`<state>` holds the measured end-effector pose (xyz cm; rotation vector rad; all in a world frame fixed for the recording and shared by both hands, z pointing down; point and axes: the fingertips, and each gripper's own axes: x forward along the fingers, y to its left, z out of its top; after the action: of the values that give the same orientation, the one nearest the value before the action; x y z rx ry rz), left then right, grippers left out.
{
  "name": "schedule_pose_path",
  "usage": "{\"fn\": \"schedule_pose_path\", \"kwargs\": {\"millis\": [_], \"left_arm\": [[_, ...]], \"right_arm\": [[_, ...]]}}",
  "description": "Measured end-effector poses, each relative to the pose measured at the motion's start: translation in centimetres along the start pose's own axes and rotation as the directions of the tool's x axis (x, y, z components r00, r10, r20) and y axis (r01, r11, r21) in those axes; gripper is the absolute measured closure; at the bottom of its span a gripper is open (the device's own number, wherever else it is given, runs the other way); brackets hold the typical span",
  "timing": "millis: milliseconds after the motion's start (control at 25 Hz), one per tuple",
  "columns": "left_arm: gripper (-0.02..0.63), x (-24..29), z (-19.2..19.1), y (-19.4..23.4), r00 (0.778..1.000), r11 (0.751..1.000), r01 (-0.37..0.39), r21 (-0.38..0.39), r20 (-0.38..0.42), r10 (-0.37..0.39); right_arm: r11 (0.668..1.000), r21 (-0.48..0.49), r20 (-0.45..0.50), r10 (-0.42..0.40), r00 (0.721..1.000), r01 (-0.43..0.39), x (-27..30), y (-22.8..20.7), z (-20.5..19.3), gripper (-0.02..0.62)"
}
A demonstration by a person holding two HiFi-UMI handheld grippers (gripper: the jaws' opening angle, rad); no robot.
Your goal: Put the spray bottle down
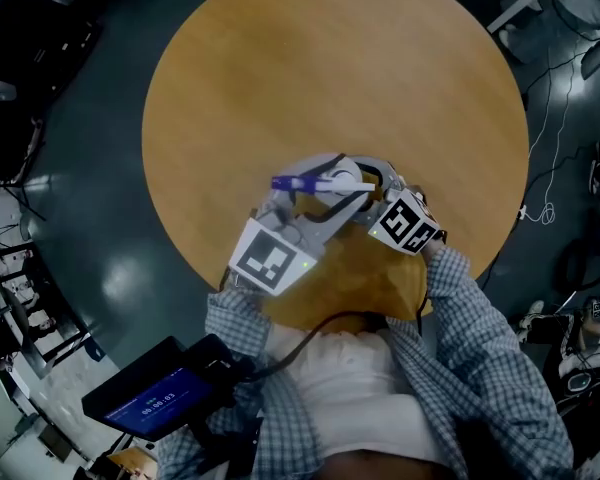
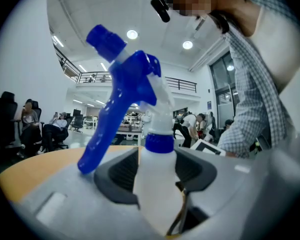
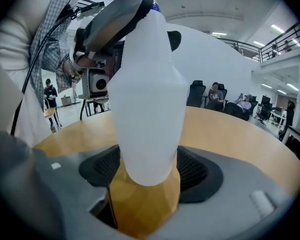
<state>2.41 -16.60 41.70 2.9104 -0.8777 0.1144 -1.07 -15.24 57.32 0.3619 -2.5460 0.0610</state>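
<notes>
The spray bottle (image 2: 157, 196) clamped between left gripper (image 2: 157, 170) jaws and right gripper (image 3: 146, 173) jaws.

white spray bottle (image 3: 145, 109) with blue trigger head, upright above the table (image 1: 330, 68).

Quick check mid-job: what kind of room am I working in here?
Probably a large open-plan office or lab hall: a railed mezzanine under a high ceiling, people seated in office chairs beyond the round wooden table, and cables on the floor.
</notes>
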Motion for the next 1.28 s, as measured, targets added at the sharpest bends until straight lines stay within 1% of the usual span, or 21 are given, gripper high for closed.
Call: {"fn": "schedule_pose_path", "kwargs": {"millis": [160,320,480,680,800,960,1120,1280], "left_arm": [[0.396,-0.7,-0.1,0.8,1.0,0.999,-0.005,-0.033,0.012,0.006],[0.396,-0.6,-0.1,0.7,1.0,0.999,0.0,-0.032,0.01,0.0],[0.396,-0.7,-0.1,0.5,1.0,0.999,-0.003,-0.049,0.015,0.004],[0.399,0.2,-0.1,-0.1,1.0,1.0,0.004,-0.03,0.012,-0.004],[0.394,0.1,0.1,0.0,1.0,0.999,0.005,-0.031,0.011,-0.005],[0.353,-0.1,0.3,0.4,1.0,0.999,0.011,-0.039,0.011,-0.011],[0.311,-0.1,0.1,0.3,1.0,0.999,0.004,-0.043,0.005,-0.004],[0.288,0.1,-0.1,0.2,1.0,0.999,0.004,-0.054,-0.003,-0.004]], "right_arm": [[1.0,0.011,0.008,0.006,1.0,-0.006,0.6,0.2,0.3,0.241],[0.998,0.052,0.038,0.022,0.999,-0.024,0.6,0.7,0.1,0.239],[0.998,0.057,0.045,0.031,0.999,-0.033,0.6,0.9,0.1,0.241],[0.996,0.074,0.054,0.041,0.998,-0.045,-0.2,0.5,-0.4,0.242],[0.996,0.078,0.048,0.049,0.998,-0.052,0.0,0.6,-0.3,0.228],[0.994,0.09,0.048,0.053,0.997,-0.058,0.5,0.6,0.2,0.188],[0.994,0.095,0.051,0.048,0.998,-0.053,0.5,0.4,0.0,0.172],[0.995,0.093,0.045,0.031,0.999,-0.035,-0.1,-0.3,-0.4,0.163]]}}
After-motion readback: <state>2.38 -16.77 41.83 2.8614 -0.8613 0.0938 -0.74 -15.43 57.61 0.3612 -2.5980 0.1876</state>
